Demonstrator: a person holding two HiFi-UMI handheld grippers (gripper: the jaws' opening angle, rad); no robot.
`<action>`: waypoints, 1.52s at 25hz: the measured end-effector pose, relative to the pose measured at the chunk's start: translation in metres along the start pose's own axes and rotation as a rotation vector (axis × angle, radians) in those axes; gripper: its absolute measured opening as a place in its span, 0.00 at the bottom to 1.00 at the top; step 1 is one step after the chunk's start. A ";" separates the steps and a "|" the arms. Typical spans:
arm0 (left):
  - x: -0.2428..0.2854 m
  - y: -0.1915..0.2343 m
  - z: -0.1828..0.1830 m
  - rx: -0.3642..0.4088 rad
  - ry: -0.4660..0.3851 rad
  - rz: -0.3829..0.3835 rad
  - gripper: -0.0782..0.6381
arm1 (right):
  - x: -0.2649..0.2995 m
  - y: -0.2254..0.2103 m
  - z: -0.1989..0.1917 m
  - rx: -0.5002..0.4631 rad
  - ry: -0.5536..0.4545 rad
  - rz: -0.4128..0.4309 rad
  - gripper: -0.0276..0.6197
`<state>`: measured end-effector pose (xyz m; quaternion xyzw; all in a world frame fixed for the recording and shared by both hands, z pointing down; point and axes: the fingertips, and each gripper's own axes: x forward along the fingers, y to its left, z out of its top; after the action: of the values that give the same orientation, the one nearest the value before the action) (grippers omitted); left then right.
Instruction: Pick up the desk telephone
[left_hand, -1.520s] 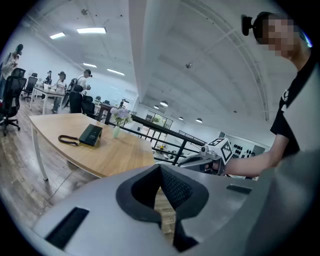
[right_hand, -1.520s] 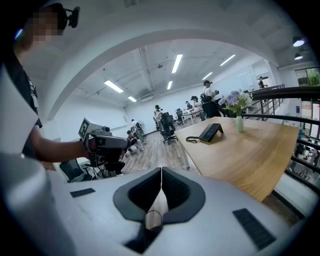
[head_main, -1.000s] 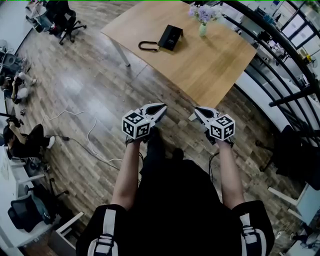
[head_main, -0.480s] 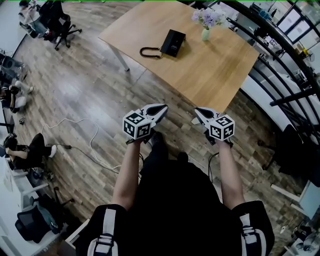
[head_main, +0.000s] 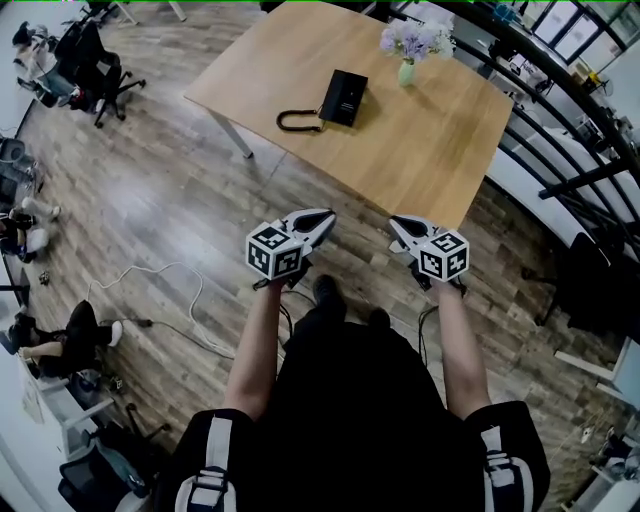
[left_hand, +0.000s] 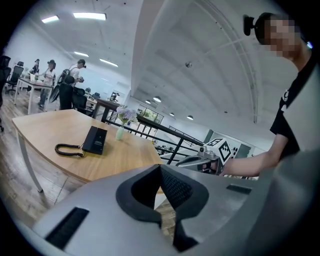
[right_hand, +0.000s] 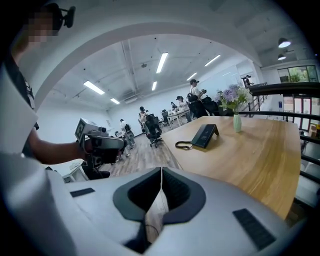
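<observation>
A black desk telephone (head_main: 343, 97) lies on a wooden table (head_main: 420, 150), its coiled cord (head_main: 297, 122) trailing to the left. It shows too in the left gripper view as the telephone (left_hand: 95, 139) and in the right gripper view as the telephone (right_hand: 205, 135). My left gripper (head_main: 322, 219) and right gripper (head_main: 397, 224) are both shut and empty, held side by side over the floor, short of the table's near corner. The left gripper (left_hand: 161, 168) and right gripper (right_hand: 161, 172) have their jaws pressed together.
A pale green vase of purple flowers (head_main: 408, 48) stands on the table beyond the phone. A black railing (head_main: 560, 130) runs along the right. Office chairs (head_main: 85, 60) and seated people (head_main: 70, 335) are at the left. A white cable (head_main: 180, 300) lies on the wood floor.
The table and telephone sit a little lower in the head view than before. Chairs and people at the left have slid down the frame. Both grippers stay shut.
</observation>
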<state>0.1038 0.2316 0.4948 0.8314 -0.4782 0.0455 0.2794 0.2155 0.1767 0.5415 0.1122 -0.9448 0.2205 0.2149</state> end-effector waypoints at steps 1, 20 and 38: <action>-0.001 0.005 0.001 0.000 0.003 -0.008 0.14 | 0.004 0.000 0.000 0.003 0.001 -0.009 0.08; -0.016 0.054 0.015 0.051 0.023 -0.089 0.14 | 0.044 0.006 0.007 0.051 -0.029 -0.114 0.08; -0.061 0.077 0.005 0.032 -0.004 -0.049 0.14 | 0.078 0.036 0.012 0.036 -0.015 -0.092 0.08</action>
<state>0.0063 0.2459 0.5019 0.8472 -0.4578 0.0444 0.2661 0.1315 0.1933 0.5545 0.1611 -0.9361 0.2265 0.2156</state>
